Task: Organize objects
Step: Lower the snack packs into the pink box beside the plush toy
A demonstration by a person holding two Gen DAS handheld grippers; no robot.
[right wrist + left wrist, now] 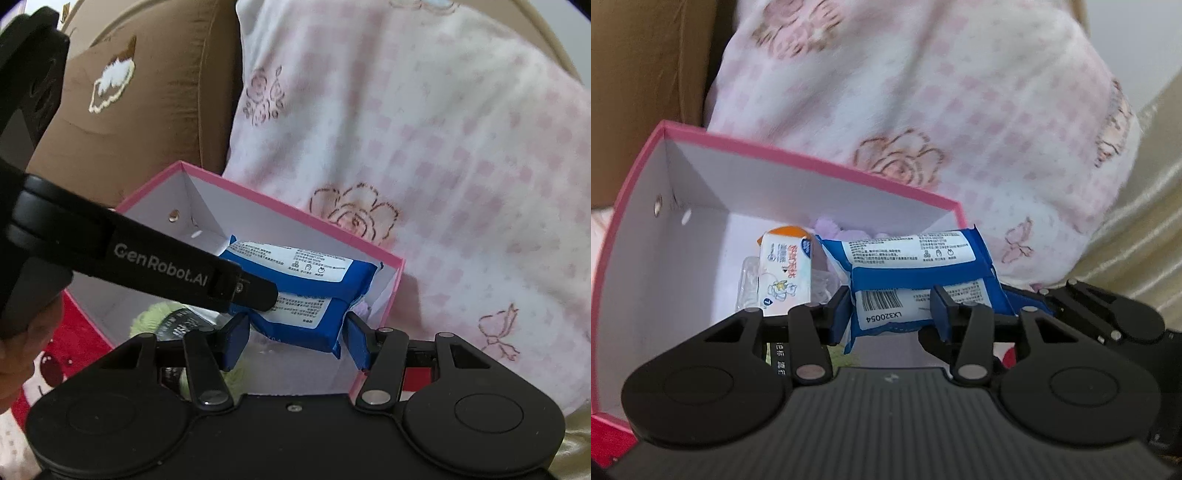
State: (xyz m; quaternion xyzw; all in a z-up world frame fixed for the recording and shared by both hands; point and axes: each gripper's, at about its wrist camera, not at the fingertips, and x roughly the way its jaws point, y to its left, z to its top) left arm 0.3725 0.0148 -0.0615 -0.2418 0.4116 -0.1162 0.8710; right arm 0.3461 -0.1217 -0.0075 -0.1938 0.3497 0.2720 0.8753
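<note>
Left hand-held gripper (890,310) first: its two blue pads sit against the sides of the lower blue wipes pack (894,308), the one bearing a barcode label, so I record it as clamped on that pack. Pack and gripper are over the open pink box (812,162), inside its white walls. At the left of the box interior I note a small white carton with an orange top (785,269), standing on end, with clear plastic packaging (750,284) just beside it. To its right lies the upper blue wipes pack (912,251), label up, resting across the lower one and reaching toward the box's right wall. Something pale purple shows behind the packs; I cannot identify it.

From my right wrist view, the same two packs are stacked in the box's right half, the upper one (295,266) overlapping the lower (303,314). My right hand-held gripper (295,336) has its pads spread on either side of the lower pack's near end, with visible gaps on both sides, so I record it as released. The left tool crosses the view from the left, its tip touching the lower pack. A green soft item (147,317) lies in the box's left half. The box rests beside a pink checked quilt (443,147) and a brown cushion (147,110).
</note>
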